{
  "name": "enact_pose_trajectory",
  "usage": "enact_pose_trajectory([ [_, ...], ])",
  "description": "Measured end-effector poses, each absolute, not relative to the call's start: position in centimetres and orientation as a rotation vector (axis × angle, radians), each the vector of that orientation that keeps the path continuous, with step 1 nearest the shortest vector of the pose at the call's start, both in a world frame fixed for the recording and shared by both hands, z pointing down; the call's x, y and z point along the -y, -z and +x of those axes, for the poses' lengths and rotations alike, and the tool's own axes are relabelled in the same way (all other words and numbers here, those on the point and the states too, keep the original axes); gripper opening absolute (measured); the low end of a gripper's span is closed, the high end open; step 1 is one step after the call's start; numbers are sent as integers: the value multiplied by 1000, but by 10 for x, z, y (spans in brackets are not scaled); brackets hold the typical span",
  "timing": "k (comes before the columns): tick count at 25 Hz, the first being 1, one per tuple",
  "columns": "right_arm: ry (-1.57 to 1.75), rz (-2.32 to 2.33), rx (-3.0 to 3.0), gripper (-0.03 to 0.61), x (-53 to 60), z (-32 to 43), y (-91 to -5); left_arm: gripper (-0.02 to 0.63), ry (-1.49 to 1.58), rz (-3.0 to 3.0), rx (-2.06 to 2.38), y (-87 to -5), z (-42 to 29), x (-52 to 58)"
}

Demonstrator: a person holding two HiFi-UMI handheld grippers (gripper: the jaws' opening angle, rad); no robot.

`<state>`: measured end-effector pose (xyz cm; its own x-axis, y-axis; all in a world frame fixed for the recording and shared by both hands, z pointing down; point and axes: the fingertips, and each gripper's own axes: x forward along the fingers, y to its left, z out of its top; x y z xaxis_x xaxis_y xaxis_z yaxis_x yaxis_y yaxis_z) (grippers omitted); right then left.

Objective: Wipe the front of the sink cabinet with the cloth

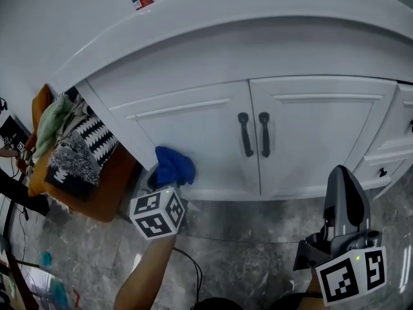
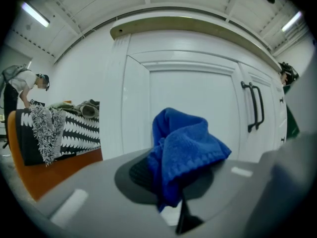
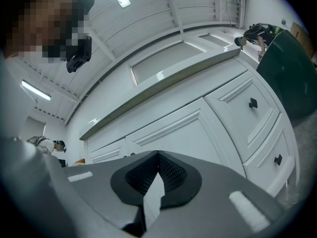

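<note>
The blue cloth is bunched low against the sink cabinet's left door, clamped in the left gripper. I'd say the wiping is barely begun, with the right door and drawers still to do. The right gripper hangs well back. Only its own view shows its jaws together and empty.

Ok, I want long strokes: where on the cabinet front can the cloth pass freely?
Bare: the left door panel between the cloth and the black handles, and the right door panel beyond them. Crowded: the handles at the centre, and the left corner, where an orange seat piled with clothes stands close.
</note>
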<state>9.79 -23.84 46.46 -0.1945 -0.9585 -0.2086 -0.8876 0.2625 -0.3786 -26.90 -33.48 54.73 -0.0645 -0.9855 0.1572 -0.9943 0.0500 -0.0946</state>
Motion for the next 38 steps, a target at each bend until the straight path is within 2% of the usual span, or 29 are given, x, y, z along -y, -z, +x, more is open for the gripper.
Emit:
enact_pose_trajectory([
  [15, 226, -1705, -2116, 0, 232, 114, -462, 60, -242, 2354, 1932, -579, -110, 338],
  [33, 214, -1696, -2134, 0, 230, 109, -461, 60, 91, 2147, 1955, -592, -56, 329],
  [38, 210, -1703, -2135, 0, 229, 107, -460, 60, 34, 2186, 1932, -604, -18, 328],
])
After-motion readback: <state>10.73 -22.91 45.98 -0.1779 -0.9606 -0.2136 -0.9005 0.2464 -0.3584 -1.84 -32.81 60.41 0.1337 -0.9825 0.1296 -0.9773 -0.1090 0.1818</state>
